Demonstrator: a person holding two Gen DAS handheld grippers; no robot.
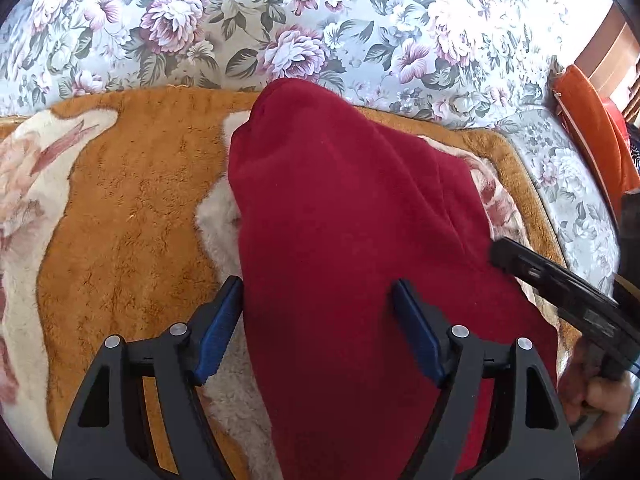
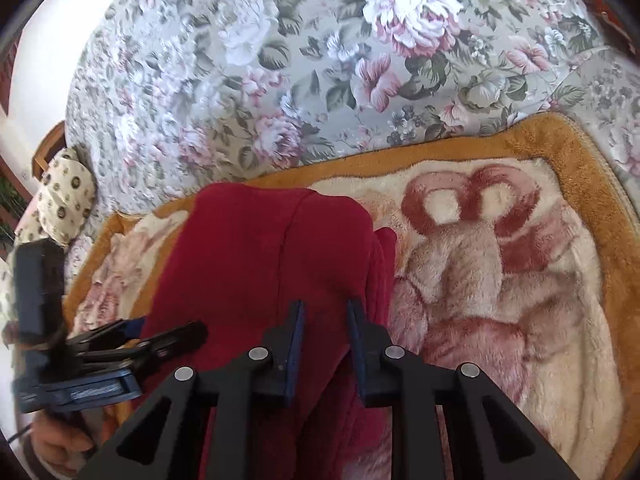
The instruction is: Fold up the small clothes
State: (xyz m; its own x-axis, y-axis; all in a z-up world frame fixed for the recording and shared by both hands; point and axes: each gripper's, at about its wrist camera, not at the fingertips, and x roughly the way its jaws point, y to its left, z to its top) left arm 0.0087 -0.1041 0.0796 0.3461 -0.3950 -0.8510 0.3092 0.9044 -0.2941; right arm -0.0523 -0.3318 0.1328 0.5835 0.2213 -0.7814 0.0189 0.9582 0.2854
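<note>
A dark red fleece garment (image 1: pixel 352 216) lies folded lengthwise on a plush orange and cream blanket (image 1: pixel 128 216). My left gripper (image 1: pixel 318 292) is open, its blue pads wide apart over the garment's near left part. The garment also shows in the right wrist view (image 2: pixel 256 256). My right gripper (image 2: pixel 325 312) hovers over the garment's right edge with its jaws partly open, cloth between the pads but not pinched. The right gripper appears at the right of the left wrist view (image 1: pixel 560 284); the left gripper appears at the left of the right wrist view (image 2: pixel 132 344).
A floral quilt (image 1: pixel 320 20) covers the bed behind the blanket. An orange cushion (image 1: pixel 592 132) stands at the far right. A patterned cream pillow (image 2: pixel 60 200) lies at the far left. The blanket (image 2: pixel 500 280) stretches to the right of the garment.
</note>
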